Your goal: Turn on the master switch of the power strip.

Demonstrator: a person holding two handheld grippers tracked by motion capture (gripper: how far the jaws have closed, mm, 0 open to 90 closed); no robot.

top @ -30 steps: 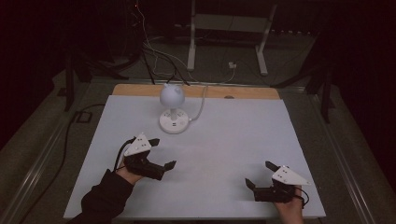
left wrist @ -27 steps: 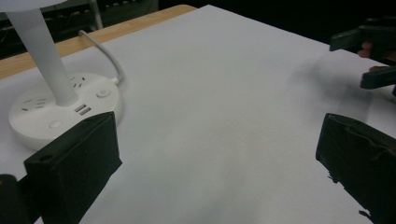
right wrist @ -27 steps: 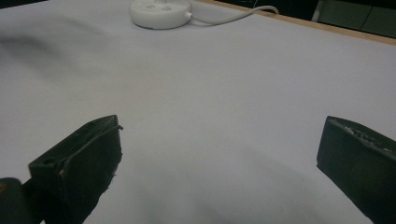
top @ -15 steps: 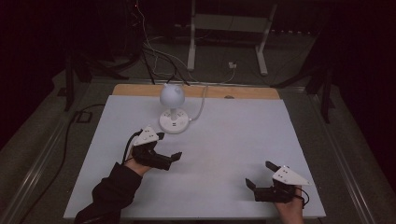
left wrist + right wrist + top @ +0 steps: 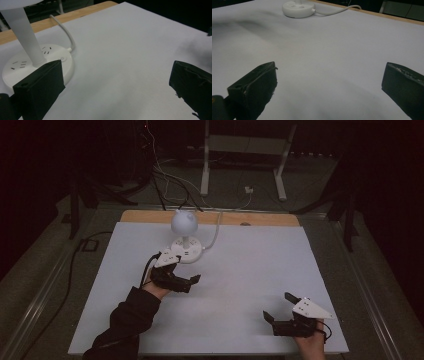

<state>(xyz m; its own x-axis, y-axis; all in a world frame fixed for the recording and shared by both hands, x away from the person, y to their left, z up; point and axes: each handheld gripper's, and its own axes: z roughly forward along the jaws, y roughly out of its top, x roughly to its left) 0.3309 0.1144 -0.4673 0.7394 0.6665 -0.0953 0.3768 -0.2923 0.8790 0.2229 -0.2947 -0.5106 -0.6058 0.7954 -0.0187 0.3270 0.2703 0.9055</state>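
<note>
One lamp point(image 5: 184, 236), left gripper point(image 5: 189, 281) beside, perhaps touching

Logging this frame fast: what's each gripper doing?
Left gripper: open, empty, beside the lamp base.
Right gripper: open, empty.

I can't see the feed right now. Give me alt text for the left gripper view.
The left tongs stand wide open, holding nothing, with one black jaw just in front of the round white lamp base. The lamp's white stem rises from that base, and its cable trails toward the wooden table edge across the white tabletop.
</note>
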